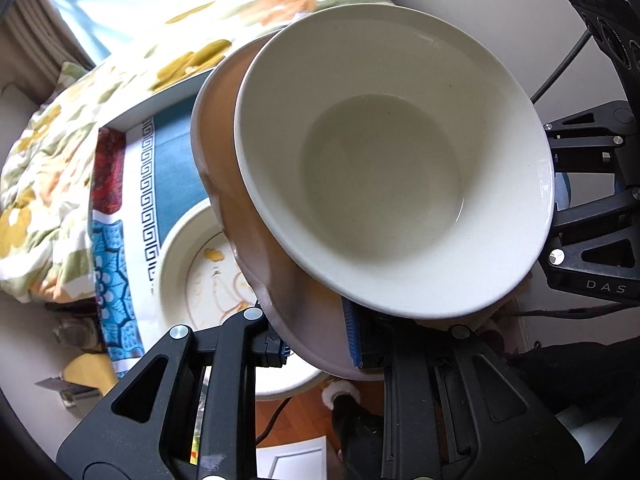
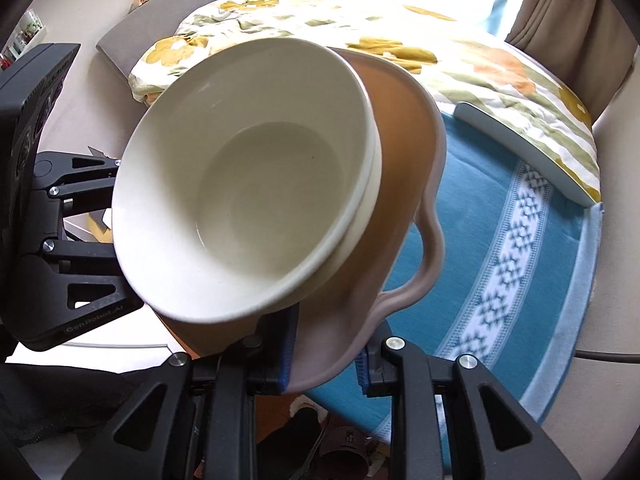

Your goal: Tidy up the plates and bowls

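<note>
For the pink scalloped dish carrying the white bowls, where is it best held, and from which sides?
By its thin outer rim, at two opposite edges, one hand-held gripper each. The pink dish is wide and shallow, with the stacked white bowls filling its middle, so only the rim is free. The left hand-held gripper and right hand-held gripper pinch it that way.

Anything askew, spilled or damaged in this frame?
Nothing is spilled or cracked. The odd part is the load: the pink dish, clamped at opposite rims by the left gripper and right gripper, hangs tilted above the table, with two nested cream bowls inside, crowded to one side.
</note>
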Demonstrator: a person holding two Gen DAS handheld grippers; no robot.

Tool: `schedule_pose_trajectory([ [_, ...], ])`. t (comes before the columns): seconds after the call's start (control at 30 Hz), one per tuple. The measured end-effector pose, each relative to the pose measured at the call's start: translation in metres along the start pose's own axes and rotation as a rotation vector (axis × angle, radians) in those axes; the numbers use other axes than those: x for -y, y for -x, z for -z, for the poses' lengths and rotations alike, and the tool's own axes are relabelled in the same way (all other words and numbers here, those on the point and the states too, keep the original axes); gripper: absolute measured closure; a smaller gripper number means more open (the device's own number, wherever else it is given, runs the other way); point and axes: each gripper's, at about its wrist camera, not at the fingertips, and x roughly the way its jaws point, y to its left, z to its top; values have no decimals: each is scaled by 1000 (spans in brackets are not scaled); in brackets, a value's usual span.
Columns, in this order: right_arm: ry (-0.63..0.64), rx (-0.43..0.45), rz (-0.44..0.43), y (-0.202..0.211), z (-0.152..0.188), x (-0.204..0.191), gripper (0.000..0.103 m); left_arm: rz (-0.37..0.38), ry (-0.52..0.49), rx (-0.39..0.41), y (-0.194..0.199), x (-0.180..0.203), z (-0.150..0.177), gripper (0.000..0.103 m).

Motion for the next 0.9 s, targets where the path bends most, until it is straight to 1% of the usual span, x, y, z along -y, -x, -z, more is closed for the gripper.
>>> schedule_pose_trajectory([
  [0.1,-19,-4,-3,-15,-10,-28,80,-1,-13,-14,-3,-27,17,85],
  [0.23,-45,-20,-4,-39,-20,-64,80,17,-26,-42,-13,-66,40,85],
  [0.43,-82,-38,-7,-72,-27,-100,80,30,-39,-82,-31,-98,63,85],
  [0.5,-73,-44,14,-80,-28,-108,80,36,-38,-84,-37,-103,66,85],
  [0.6,-93,-47,24,-88,-28,-112,80,58,-37,-83,-45,-107,69,85],
  [0.7,-108,-49,35,-91,-28,-112,80,63,-50,-73,-48,-107,67,85],
  [0.9,-126,-51,45,-93,-25,-102,80,80,-45,-76,-57,-105,67,85],
])
